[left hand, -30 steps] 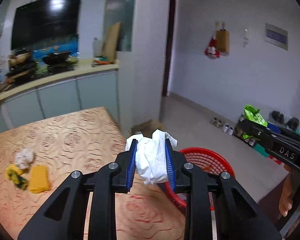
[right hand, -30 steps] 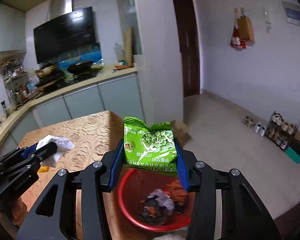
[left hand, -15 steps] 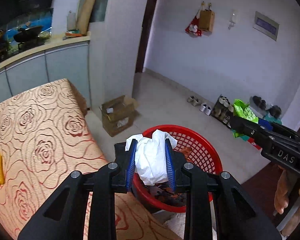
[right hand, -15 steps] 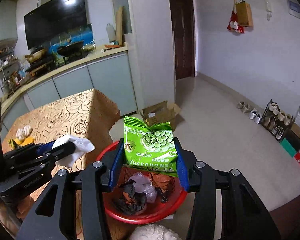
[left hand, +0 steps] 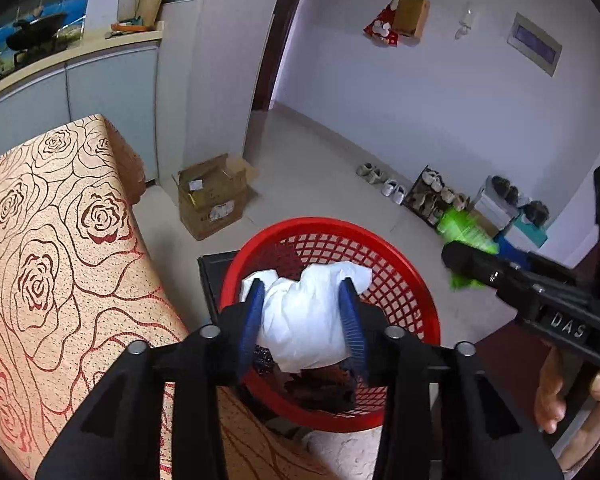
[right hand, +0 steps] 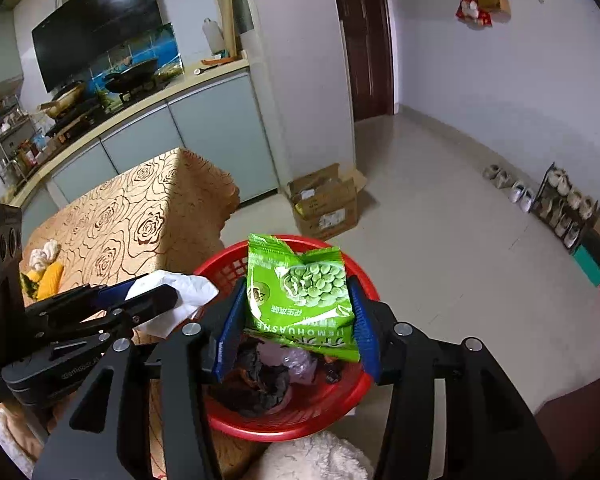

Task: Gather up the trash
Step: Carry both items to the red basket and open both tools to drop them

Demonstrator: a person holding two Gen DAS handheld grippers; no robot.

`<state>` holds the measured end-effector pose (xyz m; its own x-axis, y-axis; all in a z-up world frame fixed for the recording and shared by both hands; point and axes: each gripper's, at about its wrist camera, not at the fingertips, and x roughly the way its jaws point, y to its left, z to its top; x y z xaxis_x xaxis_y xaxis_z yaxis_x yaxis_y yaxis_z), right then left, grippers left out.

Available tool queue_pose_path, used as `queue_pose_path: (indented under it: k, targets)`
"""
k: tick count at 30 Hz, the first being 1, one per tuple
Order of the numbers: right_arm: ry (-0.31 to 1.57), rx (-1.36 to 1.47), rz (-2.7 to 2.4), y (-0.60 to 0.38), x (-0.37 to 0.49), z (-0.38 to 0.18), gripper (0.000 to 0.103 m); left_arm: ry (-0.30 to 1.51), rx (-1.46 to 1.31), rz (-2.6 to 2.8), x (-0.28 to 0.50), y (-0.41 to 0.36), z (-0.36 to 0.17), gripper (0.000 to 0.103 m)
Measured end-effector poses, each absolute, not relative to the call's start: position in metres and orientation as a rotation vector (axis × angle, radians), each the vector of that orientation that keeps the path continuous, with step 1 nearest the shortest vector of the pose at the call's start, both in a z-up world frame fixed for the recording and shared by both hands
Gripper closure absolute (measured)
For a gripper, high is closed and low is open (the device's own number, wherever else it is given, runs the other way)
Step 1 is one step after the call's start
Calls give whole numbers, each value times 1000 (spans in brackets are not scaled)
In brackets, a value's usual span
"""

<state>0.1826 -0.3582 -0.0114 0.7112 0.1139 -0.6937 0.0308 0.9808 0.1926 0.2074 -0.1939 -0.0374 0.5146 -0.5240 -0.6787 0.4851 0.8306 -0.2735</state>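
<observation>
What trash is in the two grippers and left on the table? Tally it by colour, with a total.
White: 2, the tissue between the left gripper's opening jaws, the wad on the table
Green: 1, the snack bag between the right gripper's opening jaws
Yellow: 1, scrap beside the wad
Total: 4

Basket [left hand: 396, 248] on floor beside table [left hand: 40, 240], cardboard box [left hand: 214, 200] behind it

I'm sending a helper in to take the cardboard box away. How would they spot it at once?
Start at the table with the rose-patterned cloth, then look to the tiled floor past its far corner. The cardboard box sits there by the white pillar, beyond the red basket. It is the only brown carton, its flaps open.
</observation>
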Motion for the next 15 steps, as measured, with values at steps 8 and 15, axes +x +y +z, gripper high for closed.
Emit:
queue_pose_path:
  k: [8, 15]
  targets:
    - [731, 202, 30, -360, 174, 0, 37, 774, -67, -597, 202, -180, -21, 39]
    - [676, 179, 11, -354, 165, 14, 36, 710, -53, -541, 189, -164, -1, 31]
